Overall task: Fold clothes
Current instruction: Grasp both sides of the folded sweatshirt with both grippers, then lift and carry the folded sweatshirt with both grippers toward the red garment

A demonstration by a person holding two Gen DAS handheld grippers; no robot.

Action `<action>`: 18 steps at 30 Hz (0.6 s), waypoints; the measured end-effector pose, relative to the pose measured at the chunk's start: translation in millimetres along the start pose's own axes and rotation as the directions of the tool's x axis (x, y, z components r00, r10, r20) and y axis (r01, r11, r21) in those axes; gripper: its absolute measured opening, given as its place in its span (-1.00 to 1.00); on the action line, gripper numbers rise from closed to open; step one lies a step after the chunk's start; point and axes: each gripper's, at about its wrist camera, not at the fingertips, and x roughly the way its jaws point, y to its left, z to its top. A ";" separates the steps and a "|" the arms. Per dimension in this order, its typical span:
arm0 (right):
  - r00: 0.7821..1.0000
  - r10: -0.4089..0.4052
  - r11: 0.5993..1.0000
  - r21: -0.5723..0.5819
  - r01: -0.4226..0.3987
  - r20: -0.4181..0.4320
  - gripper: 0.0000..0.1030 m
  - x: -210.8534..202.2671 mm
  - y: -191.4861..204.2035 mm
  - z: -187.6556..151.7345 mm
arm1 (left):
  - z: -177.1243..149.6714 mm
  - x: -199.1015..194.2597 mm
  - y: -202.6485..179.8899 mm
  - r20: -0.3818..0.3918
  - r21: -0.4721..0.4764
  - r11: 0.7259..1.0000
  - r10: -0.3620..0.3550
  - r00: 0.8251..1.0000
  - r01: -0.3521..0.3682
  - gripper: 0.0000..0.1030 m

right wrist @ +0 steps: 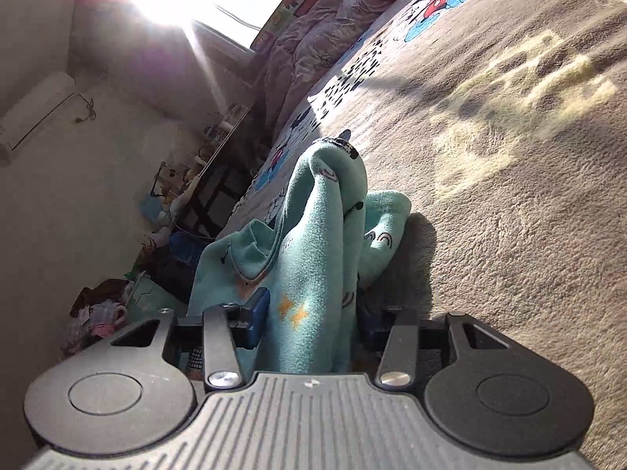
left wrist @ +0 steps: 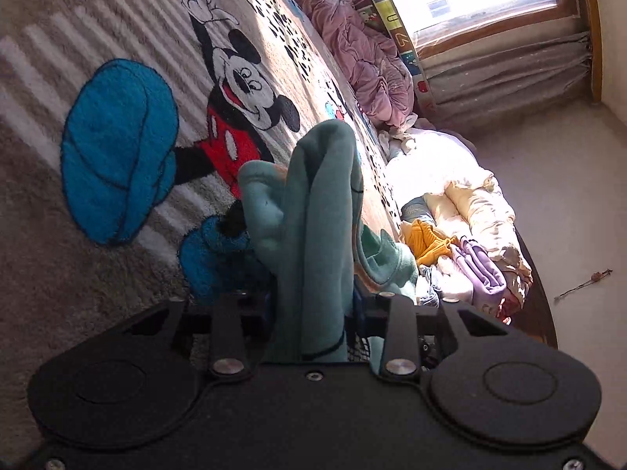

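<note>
A teal fleece garment (left wrist: pixel 309 211) with small printed stars and rainbows is bunched up between the jaws of both grippers. My left gripper (left wrist: pixel 311 313) is shut on a thick fold of it, above the Mickey Mouse rug (left wrist: pixel 117 149). My right gripper (right wrist: pixel 313 313) is shut on another fold of the same garment (right wrist: pixel 313 243), which stands up in front of the camera and trails onto the beige carpet (right wrist: pixel 509 196). The blue pads (right wrist: pixel 256 317) press the cloth from both sides. The fingertips are hidden by fabric.
A pile of clothes (left wrist: pixel 462 258), yellow, purple and white, lies at the rug's edge by a cream quilt (left wrist: pixel 462 188). A pink duvet (left wrist: pixel 360 55) lies along the window wall. A dark shelf (right wrist: pixel 219 188) and more clutter (right wrist: pixel 102 313) stand by the wall.
</note>
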 end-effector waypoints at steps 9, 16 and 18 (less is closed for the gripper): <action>0.995 -0.099 0.992 -0.081 0.097 -0.019 0.83 -7.2 3.9 -22.5 | -18.6 -9.8 15.6 -0.019 0.031 0.998 0.054 0.998 -0.053 0.22; 0.999 -0.054 0.997 -0.064 0.053 -0.009 0.09 9.7 11.2 -33.8 | -18.6 -23.6 21.4 -0.003 -0.030 0.998 -0.062 0.998 0.062 -0.35; 1.000 -0.008 0.999 -0.032 0.008 -0.009 0.08 8.7 21.4 -33.2 | -18.9 -42.1 20.0 0.027 -0.022 0.996 -0.088 0.996 0.088 -0.36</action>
